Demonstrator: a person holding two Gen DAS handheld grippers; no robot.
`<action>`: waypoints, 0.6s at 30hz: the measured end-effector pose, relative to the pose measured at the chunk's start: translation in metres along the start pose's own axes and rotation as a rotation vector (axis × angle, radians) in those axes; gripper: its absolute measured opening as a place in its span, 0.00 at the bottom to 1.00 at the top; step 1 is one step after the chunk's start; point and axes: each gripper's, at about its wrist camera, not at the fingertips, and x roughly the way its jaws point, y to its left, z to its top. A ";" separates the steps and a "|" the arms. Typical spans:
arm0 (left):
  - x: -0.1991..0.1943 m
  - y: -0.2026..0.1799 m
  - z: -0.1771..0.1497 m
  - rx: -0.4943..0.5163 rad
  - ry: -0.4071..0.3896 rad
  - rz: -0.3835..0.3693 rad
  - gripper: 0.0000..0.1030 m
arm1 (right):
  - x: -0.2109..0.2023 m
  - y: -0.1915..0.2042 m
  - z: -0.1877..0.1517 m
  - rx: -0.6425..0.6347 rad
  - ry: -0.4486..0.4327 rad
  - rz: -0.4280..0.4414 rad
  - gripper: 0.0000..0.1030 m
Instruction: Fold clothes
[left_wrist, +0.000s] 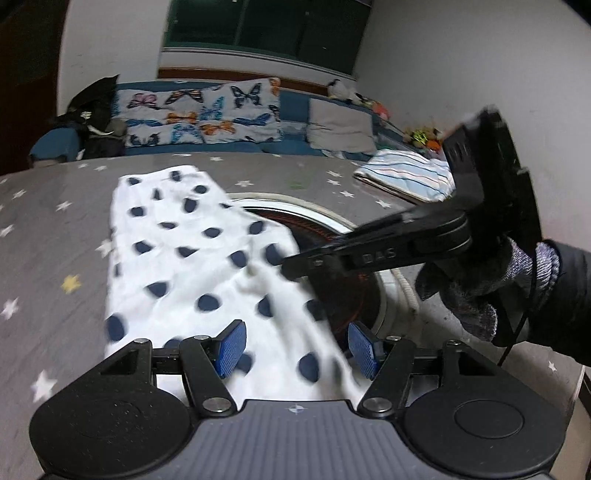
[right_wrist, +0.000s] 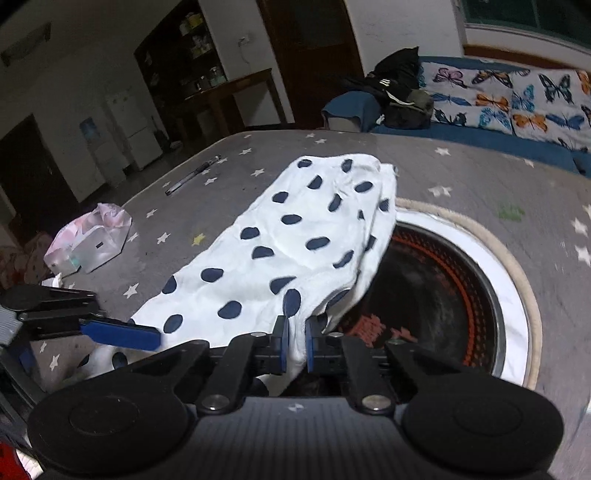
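Now, with the right gripper (right_wrist: 295, 345) pinched on the near edge of the spotted cloth (right_wrist: 295, 236) lying mid-frame across the table (right_wrist: 461, 173), the left gripper (left_wrist: 295, 347), jaws wide over the same edge, should probably clamp before both lift evenly
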 end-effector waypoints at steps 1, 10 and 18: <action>0.006 -0.002 0.002 0.003 0.004 -0.009 0.63 | 0.001 0.003 0.002 -0.014 0.002 0.004 0.08; 0.045 0.004 0.009 -0.049 0.057 0.007 0.53 | 0.015 0.017 0.012 -0.051 0.030 0.096 0.19; 0.043 0.028 0.005 -0.149 0.040 0.005 0.38 | -0.013 -0.004 0.007 0.032 -0.041 0.112 0.25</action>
